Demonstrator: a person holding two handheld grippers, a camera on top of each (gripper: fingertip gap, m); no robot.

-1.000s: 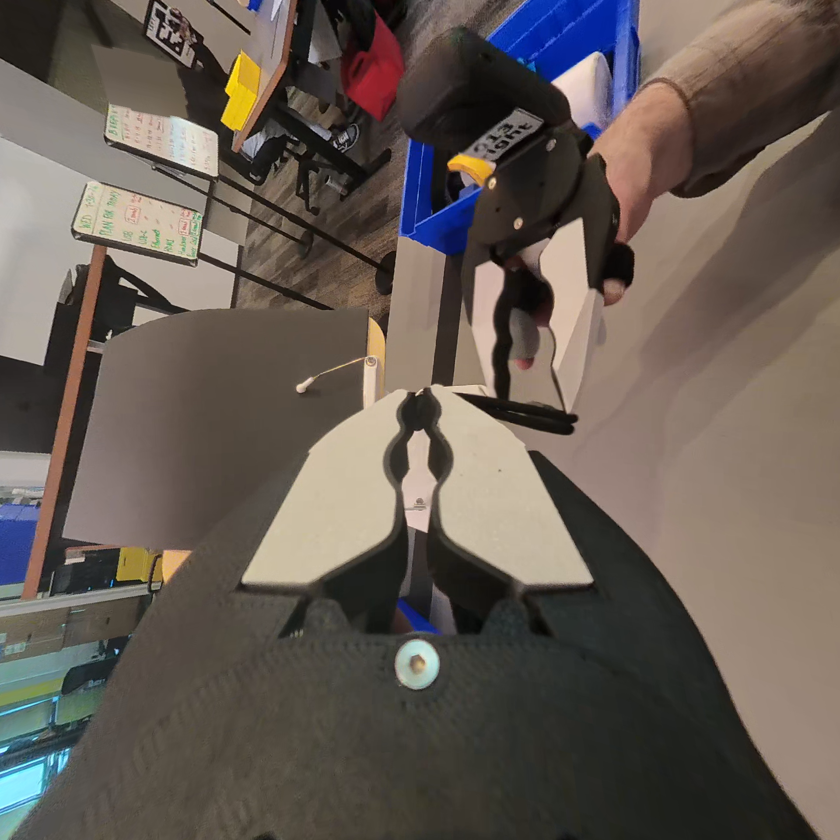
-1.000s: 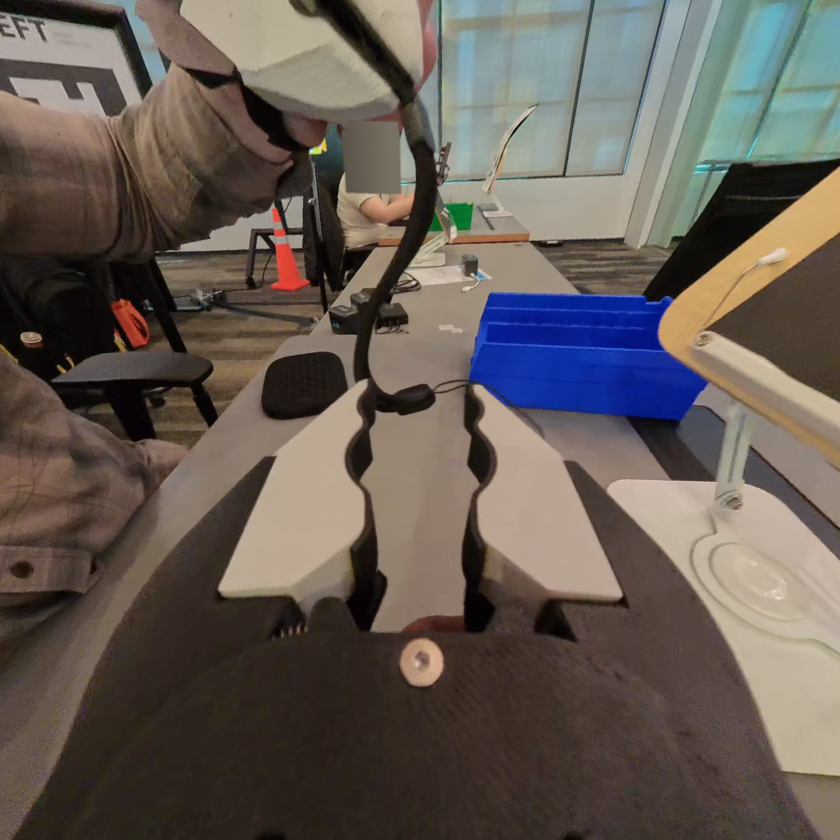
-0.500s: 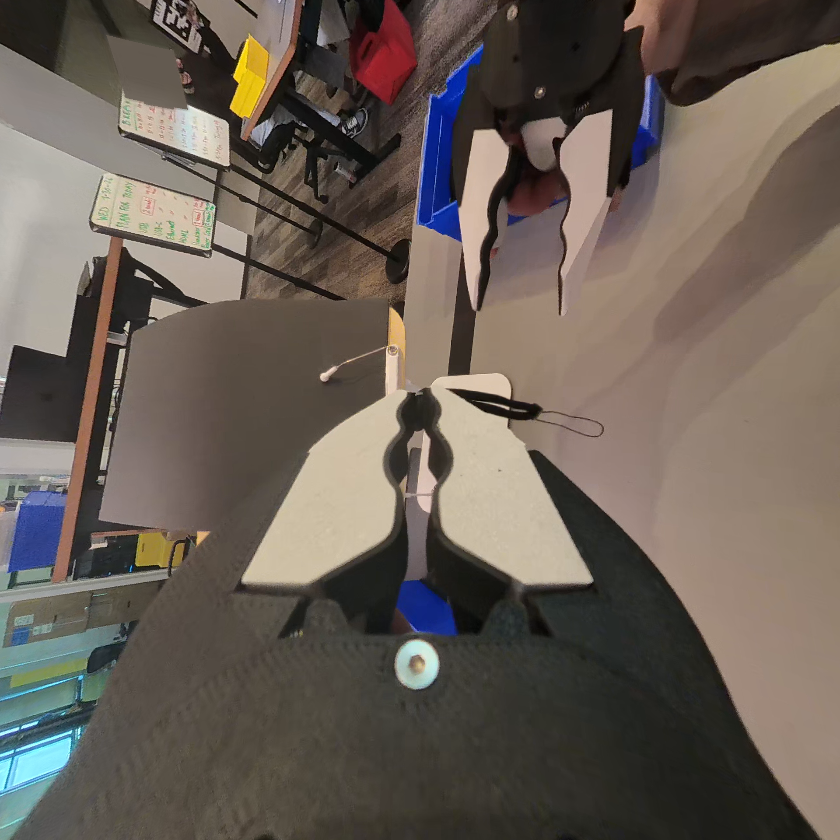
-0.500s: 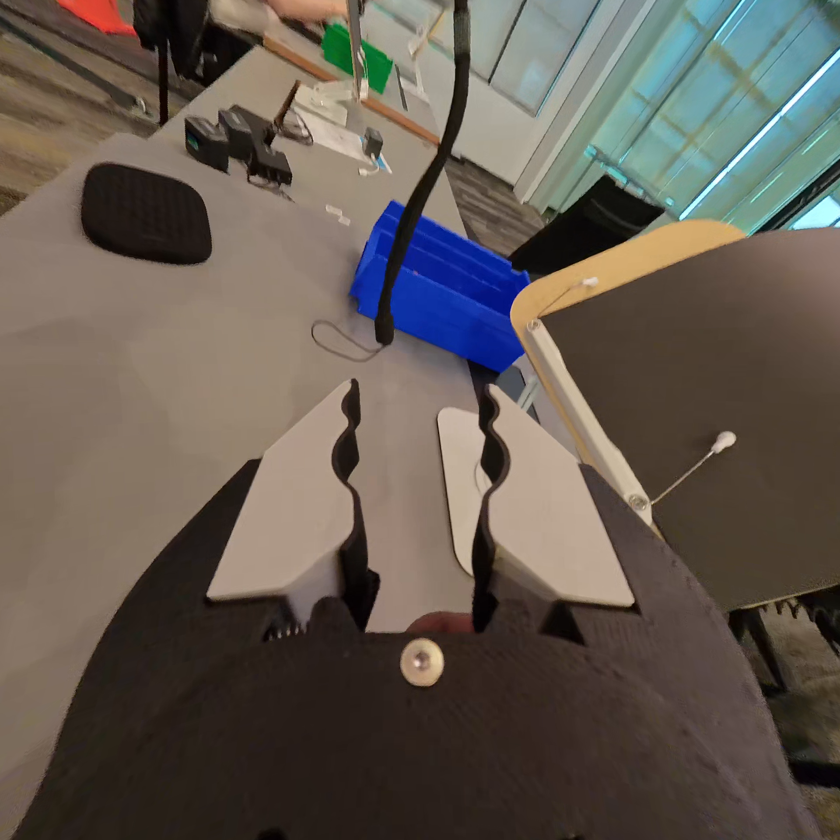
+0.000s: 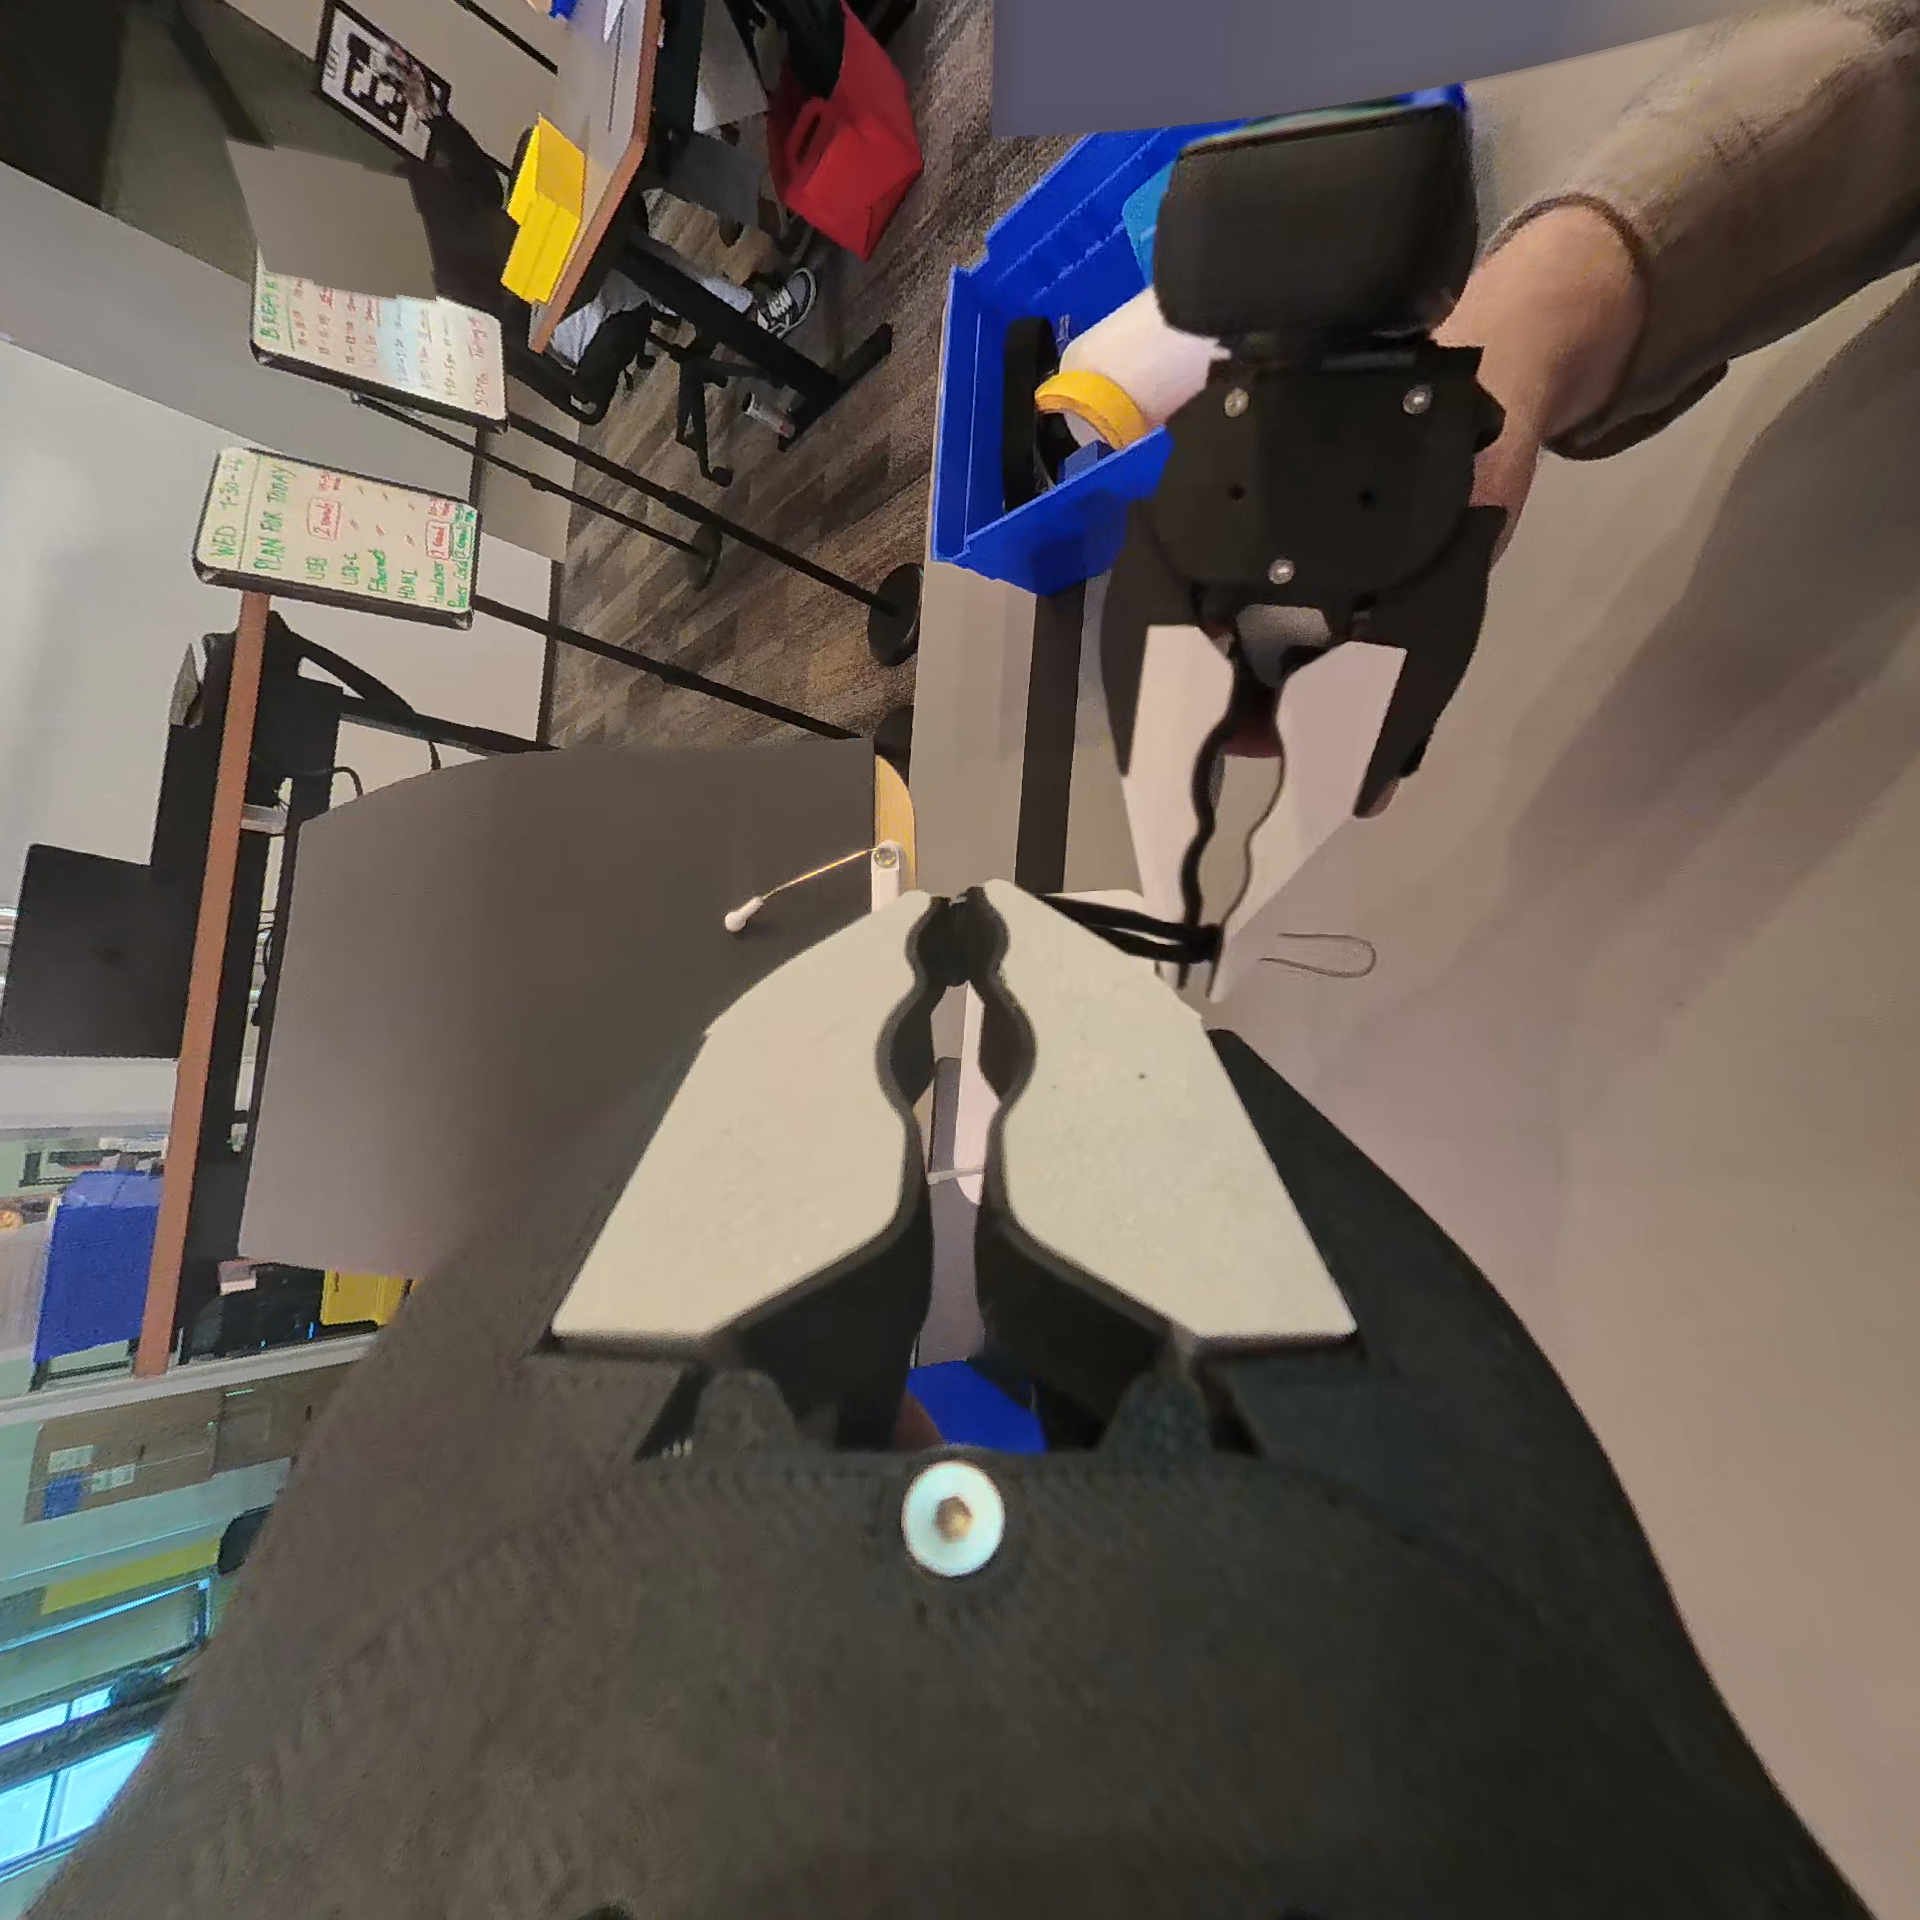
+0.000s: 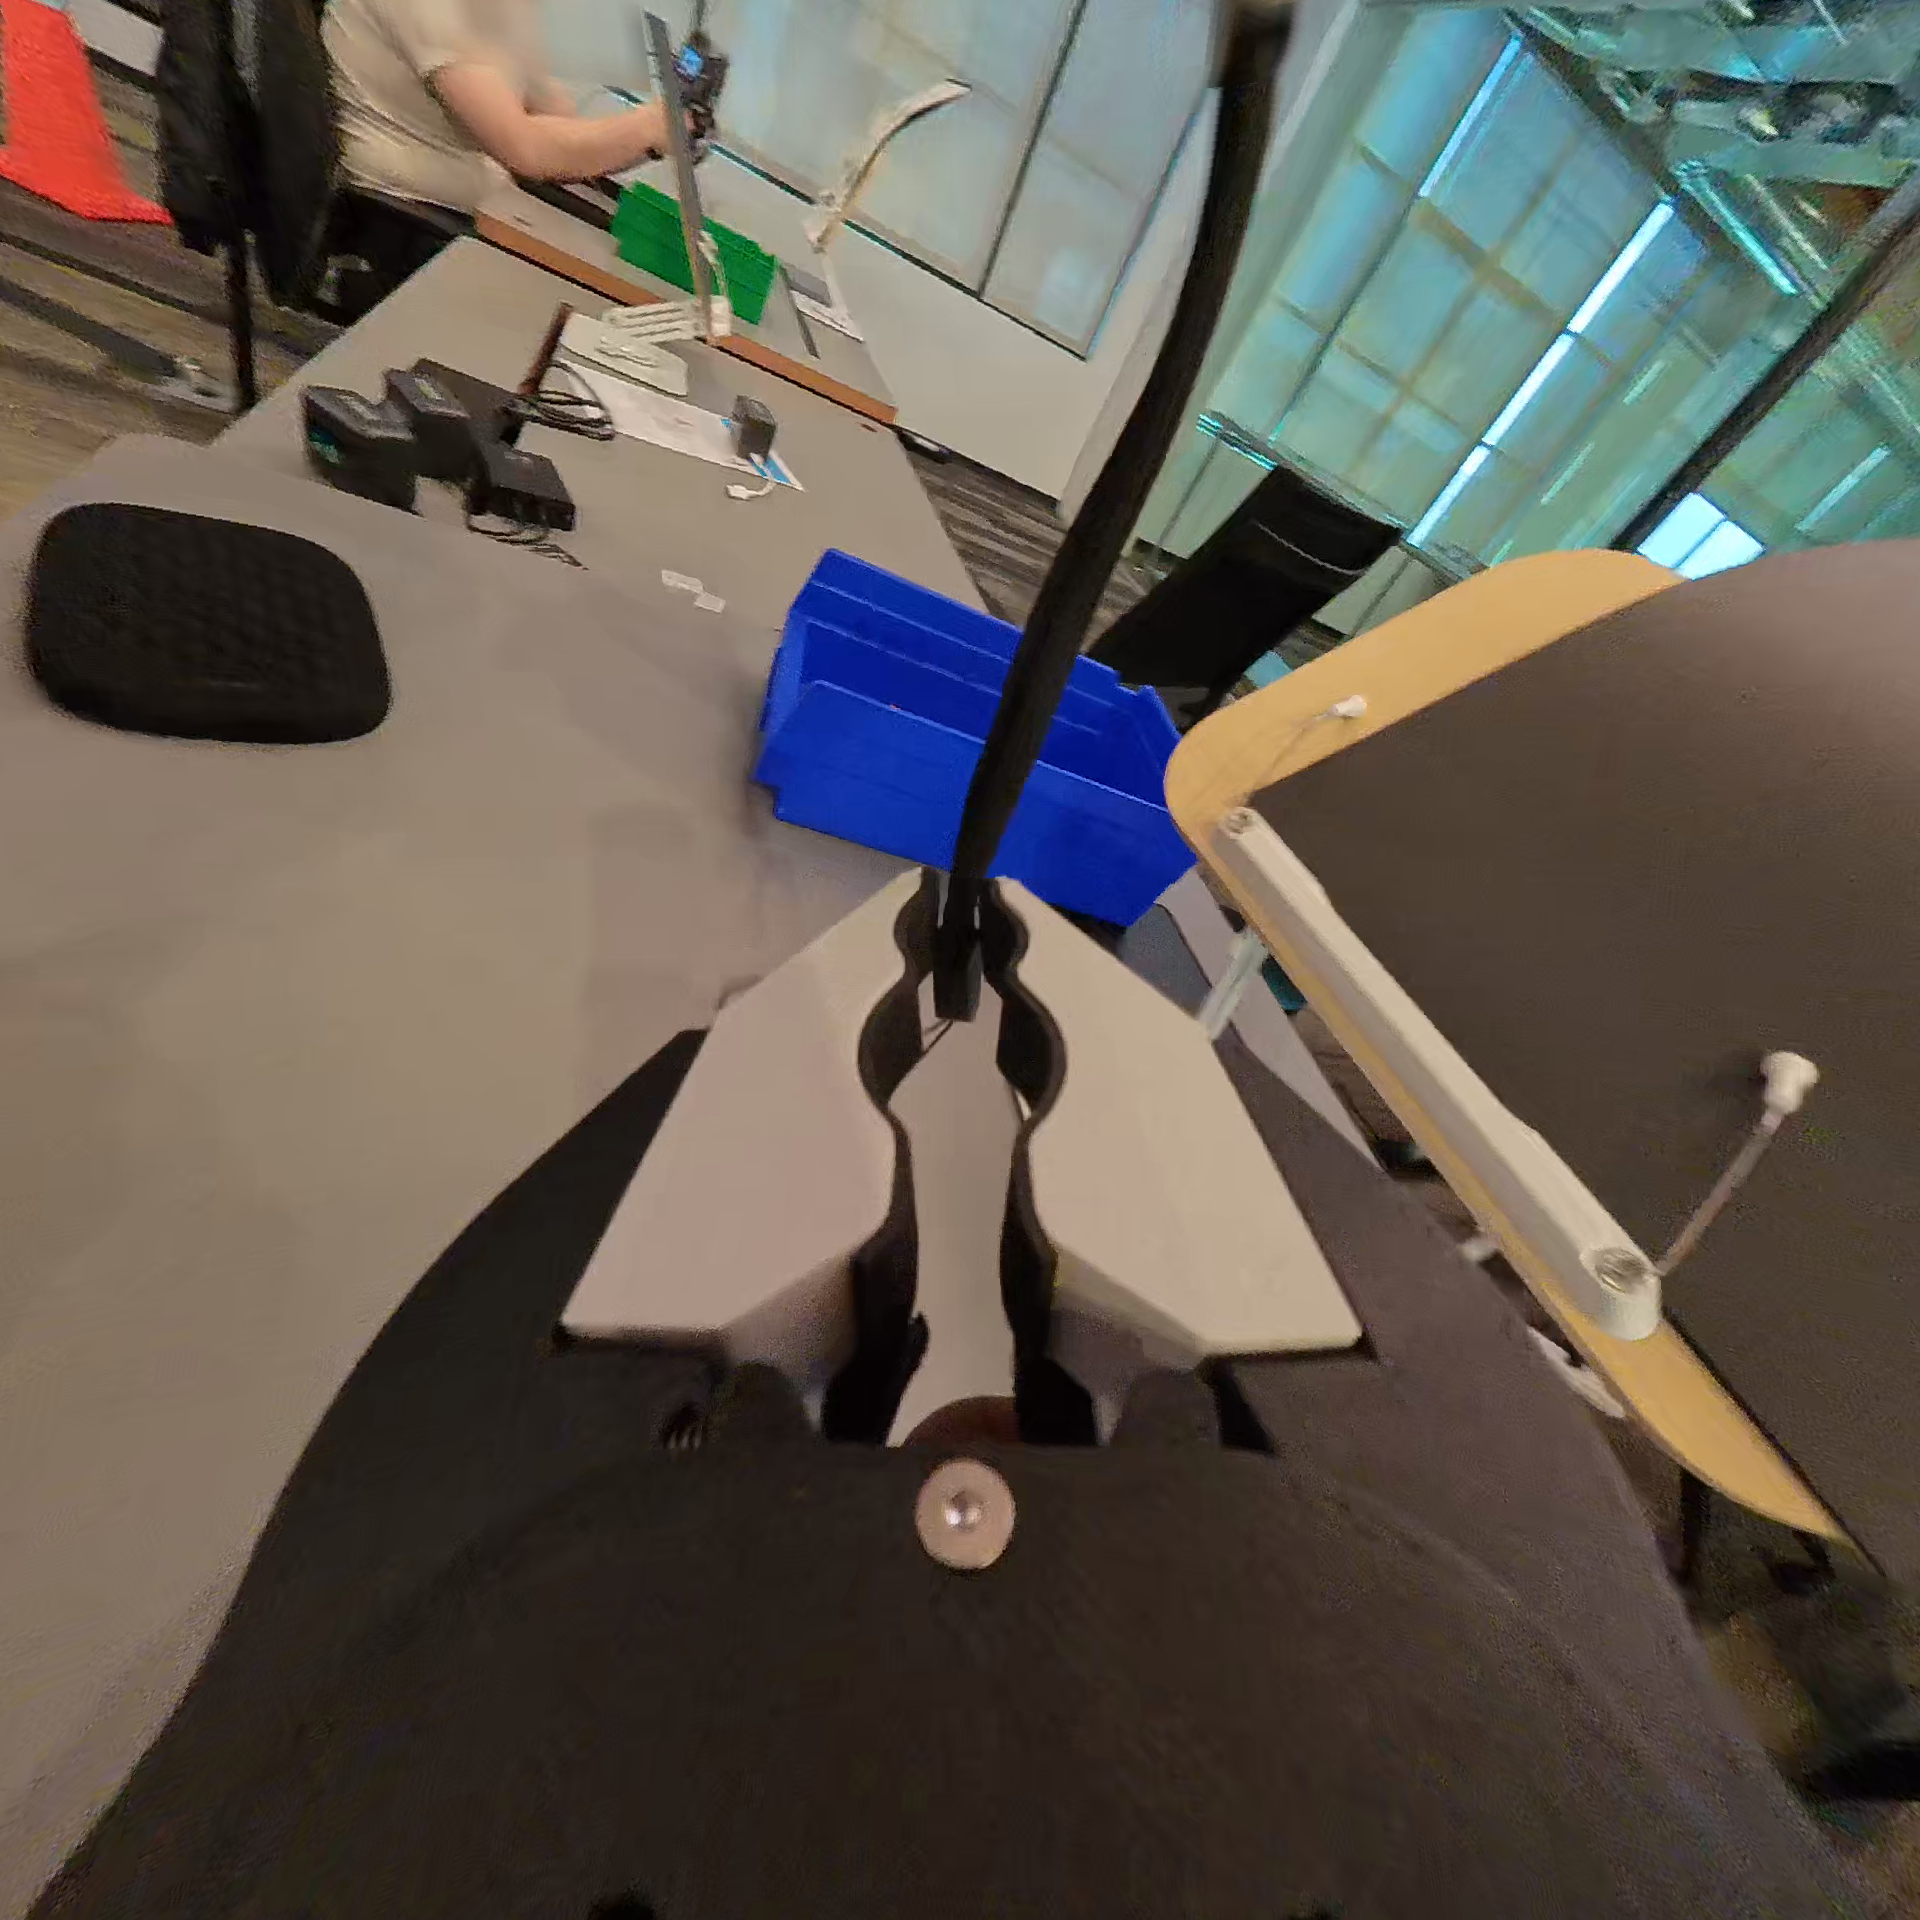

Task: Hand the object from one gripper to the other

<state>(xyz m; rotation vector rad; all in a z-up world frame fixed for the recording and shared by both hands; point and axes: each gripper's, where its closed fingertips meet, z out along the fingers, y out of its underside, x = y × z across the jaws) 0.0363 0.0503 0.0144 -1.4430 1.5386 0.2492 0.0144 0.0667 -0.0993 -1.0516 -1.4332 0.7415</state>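
The left gripper [image 5: 958, 914] is closed at its tips on one end of a black woven strap [image 6: 1049, 665], pinched between the grey scalloped fingers. From there the strap runs sideways to the right gripper [image 5: 1210, 940], which in the left wrist view comes in from above with a person's hand [image 5: 1538, 343] behind it.

In the right wrist view the right gripper [image 6: 961, 940] has its fingertips drawn in on the strap's stiff black end piece; it looks clamped, though the frame is slightly blurred and contact on both sides is hard to confirm. The strap rises taut out of the top of that view. A thin black cord loop [image 5: 1325, 954] trails from the strap's end just past the right gripper.

Both grippers hang above the grey surface [image 6: 364, 935]. A blue plastic bin [image 6: 883, 748] sits on it beyond them, a black textured pad [image 6: 197, 623] to the left, and a tan-edged dark board [image 6: 1621, 883] to the right.
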